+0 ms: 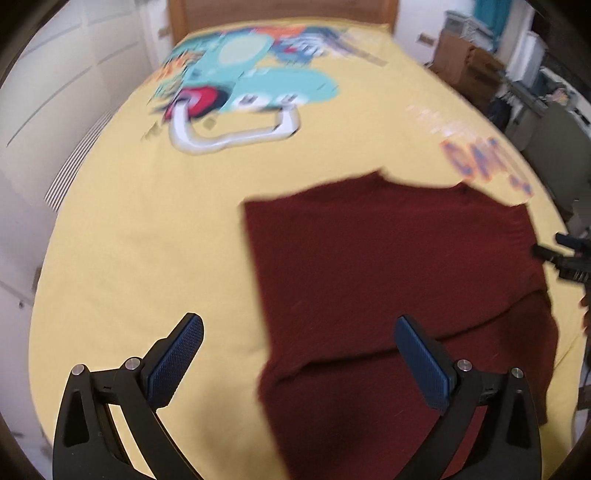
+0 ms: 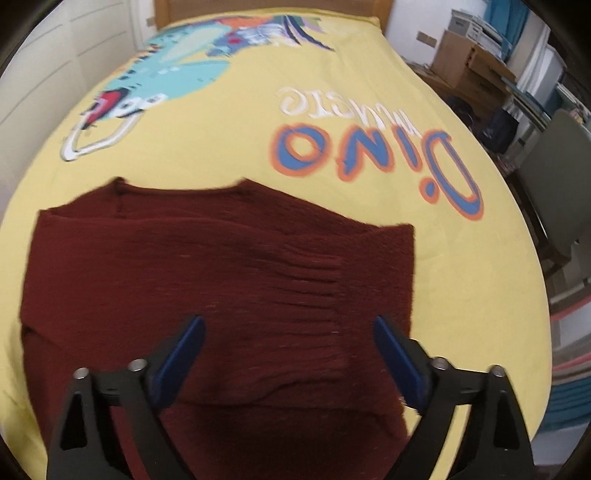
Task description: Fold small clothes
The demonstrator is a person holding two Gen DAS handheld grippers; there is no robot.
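Note:
A dark red knitted sweater (image 1: 388, 280) lies partly folded on a yellow bedspread (image 1: 147, 229), with one fold edge running across its near part. My left gripper (image 1: 299, 328) hangs open above the sweater's left edge, nothing between its blue pads. In the right wrist view the same sweater (image 2: 207, 266) fills the lower middle, its ribbed hem turned over on top. My right gripper (image 2: 290, 332) stands open over that ribbed part, empty. The right gripper's black tip (image 1: 561, 258) shows at the right edge of the left wrist view.
The bedspread (image 2: 461, 295) bears a cartoon dinosaur print (image 1: 240, 81) and the word "Dino" (image 2: 369, 155). A wooden headboard (image 2: 258, 7) closes the far end. Cardboard boxes (image 2: 469, 70), shelves and a grey chair (image 2: 557, 192) stand to the right of the bed.

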